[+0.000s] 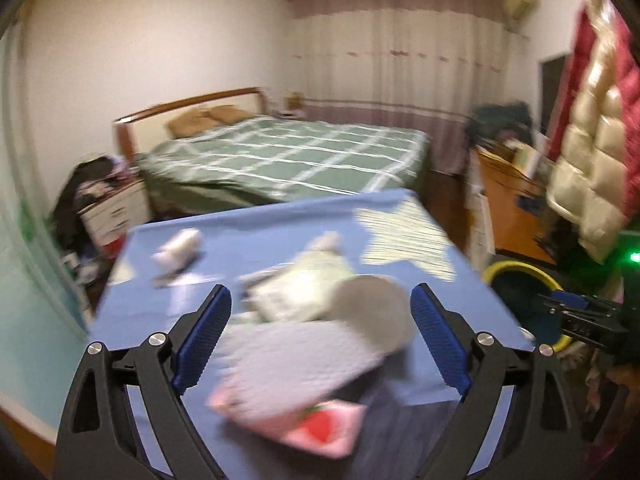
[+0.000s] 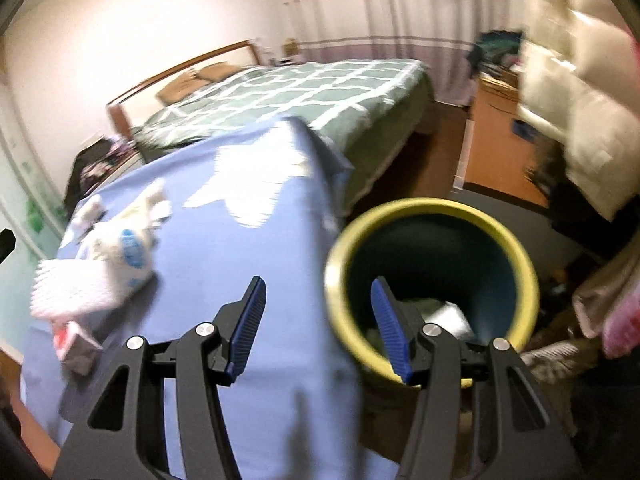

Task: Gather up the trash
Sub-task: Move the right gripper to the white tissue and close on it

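Blurred trash lies on the blue-clothed table: a crumpled white tissue, a pale wrapper, a grey round piece, a white textured sheet and a pink strawberry packet. My left gripper hangs open and wide over this pile, its pads touching nothing. A yellow-rimmed dark bin stands on the floor by the table's right edge, with some trash inside. My right gripper is open and empty above the table edge and the bin's near rim.
A bed with a green checked cover stands behind the table. A wooden desk and a hanging quilted cream and red cover are at the right. A cluttered white drawer unit is at the left.
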`<state>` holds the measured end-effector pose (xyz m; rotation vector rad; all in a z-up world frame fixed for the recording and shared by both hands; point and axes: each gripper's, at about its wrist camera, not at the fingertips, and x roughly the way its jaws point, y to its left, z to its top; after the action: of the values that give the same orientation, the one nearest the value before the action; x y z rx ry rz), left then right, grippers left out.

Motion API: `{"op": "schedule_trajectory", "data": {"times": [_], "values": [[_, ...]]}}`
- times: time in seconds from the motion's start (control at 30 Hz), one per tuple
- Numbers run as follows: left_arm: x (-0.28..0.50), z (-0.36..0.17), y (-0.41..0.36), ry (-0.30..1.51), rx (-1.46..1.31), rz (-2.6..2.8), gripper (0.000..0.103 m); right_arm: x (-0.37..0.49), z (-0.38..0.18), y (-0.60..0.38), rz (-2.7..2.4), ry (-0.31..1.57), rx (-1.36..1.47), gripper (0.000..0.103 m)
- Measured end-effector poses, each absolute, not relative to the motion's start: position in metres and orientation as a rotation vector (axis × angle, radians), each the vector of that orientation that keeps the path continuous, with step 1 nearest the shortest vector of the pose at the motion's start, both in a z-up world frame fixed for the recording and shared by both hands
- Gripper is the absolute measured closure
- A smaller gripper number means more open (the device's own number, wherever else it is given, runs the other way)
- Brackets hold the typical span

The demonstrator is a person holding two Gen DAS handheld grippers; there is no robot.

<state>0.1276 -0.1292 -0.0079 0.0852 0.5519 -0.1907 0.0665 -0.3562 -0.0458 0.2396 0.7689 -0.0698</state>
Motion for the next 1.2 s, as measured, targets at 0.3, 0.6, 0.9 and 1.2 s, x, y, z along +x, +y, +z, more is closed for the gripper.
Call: {"op": "schedule_trajectory", "data": {"times": [0.3,0.6,0.9,1.2], "values": [[0.109,-0.005,-0.013,0.505,0.007,0.019,0.012,0.119,-0.022,-0.259,0.109,0.752,0.149,0.050],[0.111,-0.019,0.007,0.518,-0.019,0.046,0.012,0.253,0.000,-0.208,0.193,0.872,0.144,0.050],[0.128,-0.032,0.009,0.545,-0.026,0.042,0.012,0.333,-0.040,-0.184,0.157,1.065,0.207,0.051],[0.135,-0.043,0.021,0.571,-0.054,0.068,0.012,0.363,-0.053,-0.161,0.121,1.213,0.076,0.053]]}}
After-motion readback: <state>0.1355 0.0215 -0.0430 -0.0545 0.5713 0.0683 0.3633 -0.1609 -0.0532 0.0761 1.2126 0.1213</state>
